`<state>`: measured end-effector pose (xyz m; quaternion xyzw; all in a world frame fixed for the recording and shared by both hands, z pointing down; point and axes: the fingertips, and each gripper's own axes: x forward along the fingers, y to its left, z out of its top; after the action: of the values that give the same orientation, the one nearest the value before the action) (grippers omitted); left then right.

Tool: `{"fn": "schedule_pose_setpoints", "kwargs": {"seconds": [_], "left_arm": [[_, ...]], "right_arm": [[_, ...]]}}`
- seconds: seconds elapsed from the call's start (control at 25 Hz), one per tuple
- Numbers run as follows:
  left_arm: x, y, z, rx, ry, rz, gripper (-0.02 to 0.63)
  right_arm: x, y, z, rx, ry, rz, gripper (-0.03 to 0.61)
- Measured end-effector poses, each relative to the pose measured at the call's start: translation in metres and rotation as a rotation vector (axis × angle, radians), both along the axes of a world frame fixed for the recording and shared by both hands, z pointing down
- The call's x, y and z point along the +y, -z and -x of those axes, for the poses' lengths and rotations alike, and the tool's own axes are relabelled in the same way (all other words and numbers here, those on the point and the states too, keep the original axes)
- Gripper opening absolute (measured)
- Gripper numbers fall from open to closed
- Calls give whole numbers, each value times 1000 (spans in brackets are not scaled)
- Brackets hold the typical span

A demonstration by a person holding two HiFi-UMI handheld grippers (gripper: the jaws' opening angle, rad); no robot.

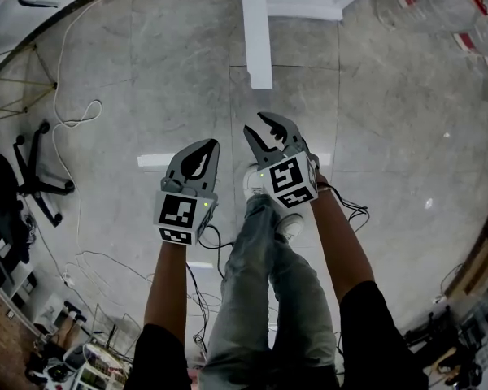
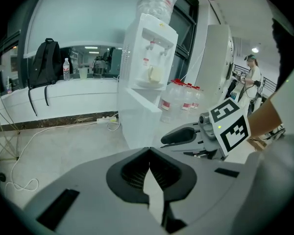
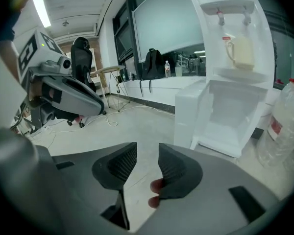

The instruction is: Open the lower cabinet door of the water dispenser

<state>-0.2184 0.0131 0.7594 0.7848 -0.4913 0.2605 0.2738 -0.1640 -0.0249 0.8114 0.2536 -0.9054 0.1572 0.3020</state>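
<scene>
right tongs [image 3: 147, 156] spread empty, left tongs [image 2: 149, 153] pressed together
lower cabinet door [image 3: 190, 117] of the water dispenser [image 3: 235, 77] already looks open; next i just keep clear

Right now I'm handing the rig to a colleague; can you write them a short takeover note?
Left gripper: fingers shut, empty.
Right gripper: fingers apart, empty.
Both are clear of the water dispenser ahead.
Its lower cabinet door stands swung open, the compartment inside exposed.
Done: door opened.
Left: nothing that I can see.
</scene>
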Motion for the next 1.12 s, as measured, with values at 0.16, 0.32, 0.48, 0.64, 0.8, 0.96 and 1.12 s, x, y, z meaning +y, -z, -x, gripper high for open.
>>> {"fn": "schedule_pose_setpoints", "kwargs": {"seconds": [0.16,0.32,0.48,0.64,0.8,0.96,1.12], "left_arm": [[-2,32,-12,14,-5,-14,12],[-5,65,-18,31,15,-32,12],[-5,99,-26,34,17,-46,12],[-4,130,-30,47,34,-56,12],[-2,163,-38,51,58,-76,12],[1,201,-41,93,138,-88,12],[2,237,-48,107,176,-108,12]], "right_arm": [[6,38,-10,-11,-24,-5,135],[12,77,-16,-23,-28,-16,138],[12,115,-27,-33,-78,-20,135],[11,156,-40,-40,-121,-27,131],[12,198,-60,-42,-171,-36,100],[11,245,-80,-50,-229,-79,90],[6,285,-98,-73,-305,-104,60]]}}
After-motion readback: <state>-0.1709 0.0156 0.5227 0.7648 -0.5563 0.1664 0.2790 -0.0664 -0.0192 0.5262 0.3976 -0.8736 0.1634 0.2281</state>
